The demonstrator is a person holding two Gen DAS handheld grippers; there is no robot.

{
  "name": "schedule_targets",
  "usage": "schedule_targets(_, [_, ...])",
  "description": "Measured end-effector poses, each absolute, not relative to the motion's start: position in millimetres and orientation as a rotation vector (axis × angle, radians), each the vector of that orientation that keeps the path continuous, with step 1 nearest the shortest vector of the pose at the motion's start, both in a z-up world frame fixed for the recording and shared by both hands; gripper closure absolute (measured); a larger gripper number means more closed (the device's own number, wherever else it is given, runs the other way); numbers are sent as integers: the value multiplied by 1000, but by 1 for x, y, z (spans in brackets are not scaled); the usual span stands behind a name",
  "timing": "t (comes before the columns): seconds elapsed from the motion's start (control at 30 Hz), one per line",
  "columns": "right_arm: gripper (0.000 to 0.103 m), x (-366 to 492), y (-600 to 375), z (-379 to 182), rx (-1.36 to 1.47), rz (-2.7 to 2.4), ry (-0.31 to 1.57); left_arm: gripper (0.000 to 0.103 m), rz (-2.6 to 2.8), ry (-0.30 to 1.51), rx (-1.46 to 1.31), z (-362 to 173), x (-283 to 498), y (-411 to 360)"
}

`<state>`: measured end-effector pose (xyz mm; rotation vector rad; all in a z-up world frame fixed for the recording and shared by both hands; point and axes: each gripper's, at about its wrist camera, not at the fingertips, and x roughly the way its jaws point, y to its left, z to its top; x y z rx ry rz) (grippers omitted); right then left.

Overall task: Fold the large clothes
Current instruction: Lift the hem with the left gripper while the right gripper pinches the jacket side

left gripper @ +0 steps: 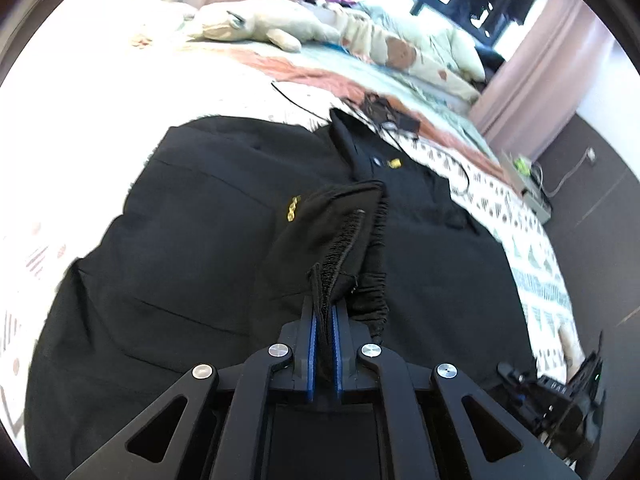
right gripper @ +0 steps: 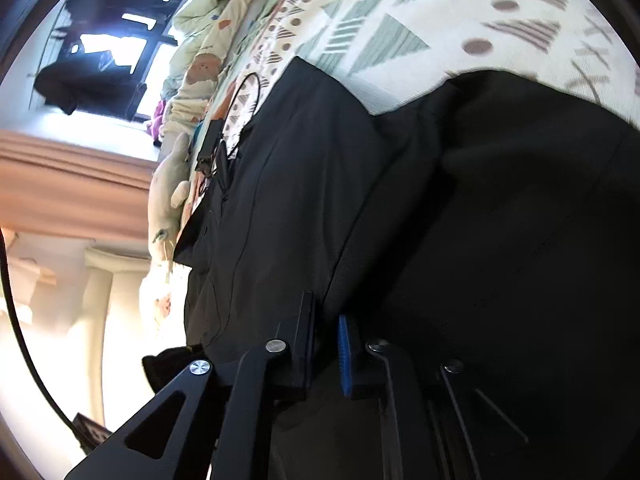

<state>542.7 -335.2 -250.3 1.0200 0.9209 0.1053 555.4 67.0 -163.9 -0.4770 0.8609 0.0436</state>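
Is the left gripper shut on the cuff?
Shut: the left gripper pinches the jacket's elastic cuff between its blue pads.

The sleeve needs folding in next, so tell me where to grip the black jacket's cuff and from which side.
Grip the ribbed cuff at its elastic edge, as the left gripper does now: come from the open end, fingers either side of the flattened band. It stands lifted off the black jacket, so both faces are free.

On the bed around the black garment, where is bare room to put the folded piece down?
Free: the patterned sheet left of the black garment, and the pale stretch between its top edge and the plush toy. Crowded: right of the collar, where a black cable and small black box lie; beyond them, the bunched quilt.
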Motion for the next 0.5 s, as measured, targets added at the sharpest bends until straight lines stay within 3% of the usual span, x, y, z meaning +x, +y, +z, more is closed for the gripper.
schedule_targets(0.33, [99,532,-353,-234,1036,9,808,98,-47,780,-496,-140,559,69])
schedule_targets(0.5, [98,543,-343,-238,1042,51,861,98,19,762,-456,-138,564,90])
